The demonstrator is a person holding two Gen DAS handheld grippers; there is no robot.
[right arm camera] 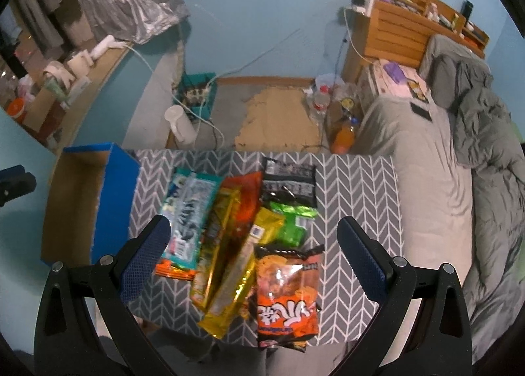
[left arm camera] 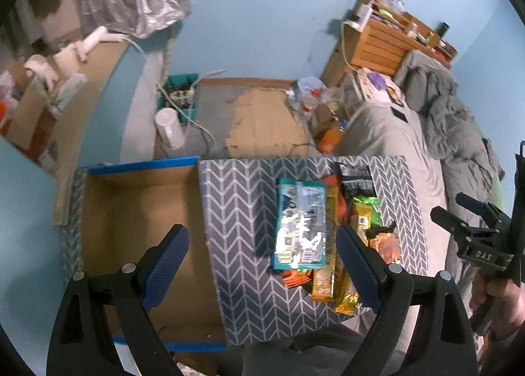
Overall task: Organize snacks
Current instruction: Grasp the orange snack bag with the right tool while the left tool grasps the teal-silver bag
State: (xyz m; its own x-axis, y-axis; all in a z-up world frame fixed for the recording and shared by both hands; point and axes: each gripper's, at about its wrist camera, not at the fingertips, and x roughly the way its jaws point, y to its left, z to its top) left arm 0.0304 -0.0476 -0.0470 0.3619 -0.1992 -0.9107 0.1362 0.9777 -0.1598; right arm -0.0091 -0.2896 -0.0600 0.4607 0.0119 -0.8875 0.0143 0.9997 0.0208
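Glossy foil snack packets (right arm camera: 229, 244) beside a matt cardboard box (left arm camera: 137, 211).

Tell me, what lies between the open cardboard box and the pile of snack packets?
Only a bare strip of the grey chevron-patterned surface separates the cardboard box from the teal packet, clearest in the left wrist view.

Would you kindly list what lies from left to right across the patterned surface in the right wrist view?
Open cardboard box → teal snack bag → gold packet → orange noodle packet → bare patterned surface → bed.
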